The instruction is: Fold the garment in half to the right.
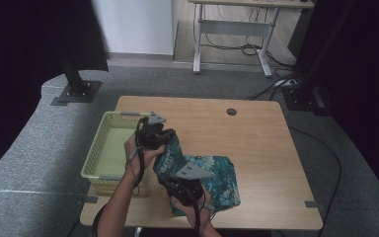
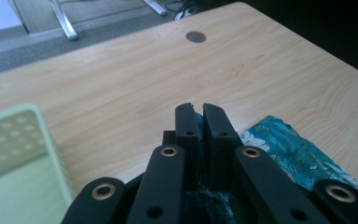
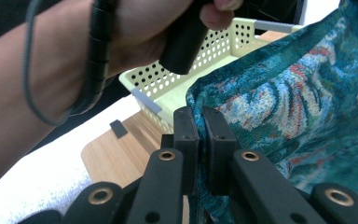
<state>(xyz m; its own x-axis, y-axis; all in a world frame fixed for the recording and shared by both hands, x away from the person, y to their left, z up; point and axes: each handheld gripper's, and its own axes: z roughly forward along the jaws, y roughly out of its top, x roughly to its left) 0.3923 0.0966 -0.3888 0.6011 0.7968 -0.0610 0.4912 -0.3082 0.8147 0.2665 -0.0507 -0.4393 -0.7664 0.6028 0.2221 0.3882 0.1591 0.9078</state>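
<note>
1. The cloth [image 1: 212, 180], teal with a floral print, lies on the near half of the table [image 1: 256, 143], just right of the basket [image 1: 109, 148]. One end is lifted off the wood and rises toward the basket's near right corner; the rest stays bunched flat on the tabletop.
2. Your left gripper [image 1: 167, 138] holds that raised end. In the left gripper view [image 2: 198, 109] the jaws stand almost together, a thin slit between the tips, with teal fabric showing in the slit and below them. So it is clamped on the cloth.
3. Your right gripper [image 1: 185, 190] sits lower and nearer to you, at the cloth's near edge. In the right gripper view [image 3: 198, 112] its jaws are likewise nearly closed, pinching a fold of the cloth [image 3: 298, 93], which hangs up and off to the right of them.
4. Between the two grips the fabric runs as a slanted fold, high at your left gripper, low at your right.
5. Your left hand [image 3: 121, 42] shows in the right gripper view above the basket [image 3: 200, 79], gripper cable looped round the wrist.
6. The basket is pale green, perforated, and sits at the table's left edge. It looks empty inside.
7. A round cable hole [image 1: 231, 111] sits near the table's far edge, well apart from the cloth.
</note>
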